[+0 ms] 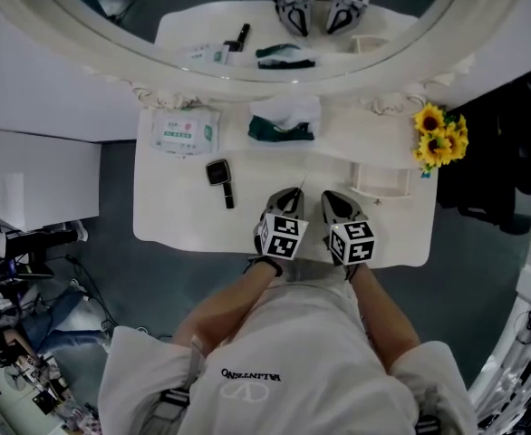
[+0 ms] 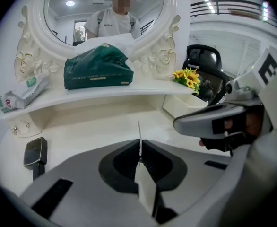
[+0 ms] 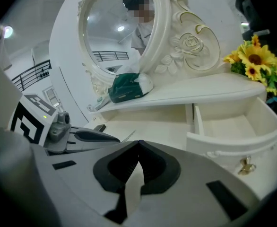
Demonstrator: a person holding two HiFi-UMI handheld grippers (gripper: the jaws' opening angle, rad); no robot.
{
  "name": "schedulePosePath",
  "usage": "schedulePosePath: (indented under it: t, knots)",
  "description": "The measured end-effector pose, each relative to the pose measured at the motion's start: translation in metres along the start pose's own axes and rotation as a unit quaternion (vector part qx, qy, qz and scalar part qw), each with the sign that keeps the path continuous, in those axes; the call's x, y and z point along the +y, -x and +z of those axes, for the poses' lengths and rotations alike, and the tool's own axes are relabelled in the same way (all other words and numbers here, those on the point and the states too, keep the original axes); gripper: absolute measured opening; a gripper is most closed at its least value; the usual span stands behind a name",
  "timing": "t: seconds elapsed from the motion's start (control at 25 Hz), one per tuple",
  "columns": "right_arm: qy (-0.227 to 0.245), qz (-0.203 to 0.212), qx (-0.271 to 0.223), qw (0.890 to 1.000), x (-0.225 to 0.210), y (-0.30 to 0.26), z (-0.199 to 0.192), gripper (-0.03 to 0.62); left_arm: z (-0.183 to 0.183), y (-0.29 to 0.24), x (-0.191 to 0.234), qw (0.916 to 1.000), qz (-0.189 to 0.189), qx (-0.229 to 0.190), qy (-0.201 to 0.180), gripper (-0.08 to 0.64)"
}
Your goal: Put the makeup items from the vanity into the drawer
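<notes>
Jaws of the left hand-held gripper (image 2: 140,143) pinch a thin pale stick (image 2: 139,129) (over the surface (image 2: 96,131)); right hand-held gripper (image 3: 137,142) pressed together.

From the head we look steeply down on the whole table (image 1: 175,211), with the left tongs (image 1: 294,193) and right tongs (image 1: 331,198) at lower centre of the frame. Each tongs camera rides low and close behind its own jaws, facing the mirror (image 2: 105,13) across the table. All three views share that mirror and the green pack (image 1: 279,132) below it.
</notes>
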State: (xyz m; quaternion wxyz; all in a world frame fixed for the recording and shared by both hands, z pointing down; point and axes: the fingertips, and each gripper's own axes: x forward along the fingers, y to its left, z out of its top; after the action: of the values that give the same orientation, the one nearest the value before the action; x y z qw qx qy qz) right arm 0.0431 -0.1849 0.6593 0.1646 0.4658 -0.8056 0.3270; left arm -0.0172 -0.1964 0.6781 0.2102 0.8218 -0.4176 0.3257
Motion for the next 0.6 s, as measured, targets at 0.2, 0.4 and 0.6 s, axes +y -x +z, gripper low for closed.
schedulePosePath:
  t: [0.2,0.4,0.6]
  knots:
    - [-0.02,-0.03,-0.016,0.999,-0.009,0.018,-0.002,0.012,0.016,0.008,-0.033,0.9992,-0.036,-0.014,0.009,0.02]
    - [-0.045,-0.072,-0.036,0.996,-0.027,0.047,-0.012,0.012,0.027,0.009,-0.067,0.9972,-0.071,-0.023,-0.009,0.02]
    - [-0.068,-0.112,-0.056,0.99,-0.046,0.079,-0.02,0.012,0.039,0.009,-0.099,0.9936,-0.102,-0.036,-0.034,0.02]
